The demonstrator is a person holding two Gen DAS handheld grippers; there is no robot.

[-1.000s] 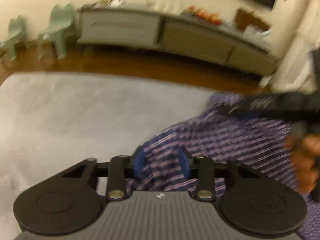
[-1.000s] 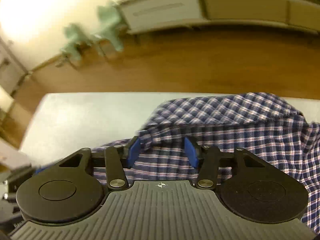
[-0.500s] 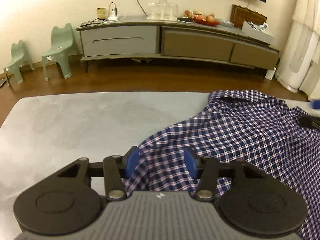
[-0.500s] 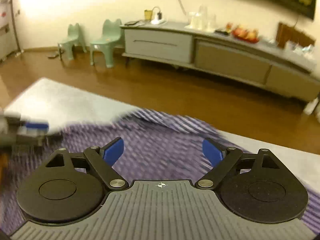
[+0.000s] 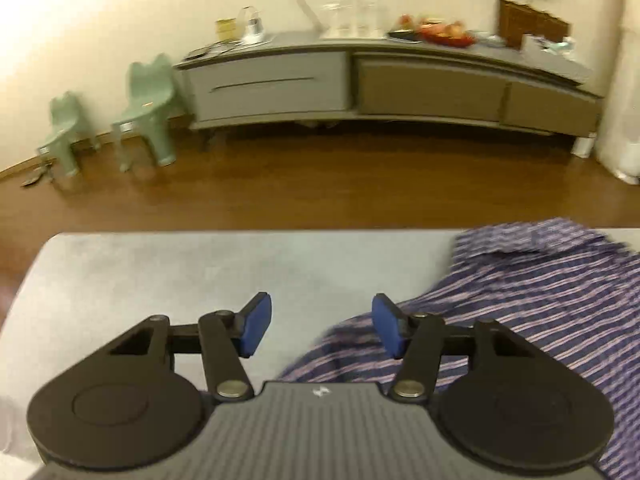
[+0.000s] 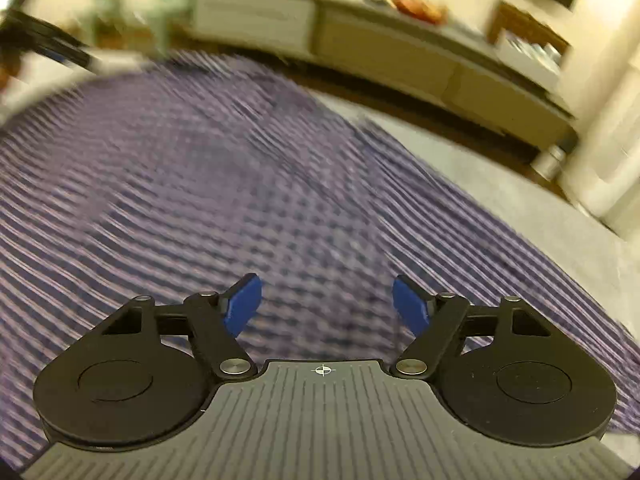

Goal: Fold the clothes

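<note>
A blue, white and pink checked shirt lies spread on the grey table, filling the right of the left wrist view. My left gripper hovers at the shirt's left edge, its jaws opening; only bare table and a bit of hem show between the blue pads, which press on nothing. In the blurred right wrist view my right gripper hangs over the middle of the shirt. Its jaws stand wide and are closing slightly, with flat cloth beneath them and nothing gripped.
The table's far edge borders a brown wood floor. Beyond it stand a long low sideboard and two small green chairs. Bare table lies right of the shirt. A blurred dark gripper shows at the right view's upper left.
Both grippers were closed on folds of the shirt and have let go. The left one opened and drew left off the cloth; the right one opened wide and swept right across the shirt.
</note>
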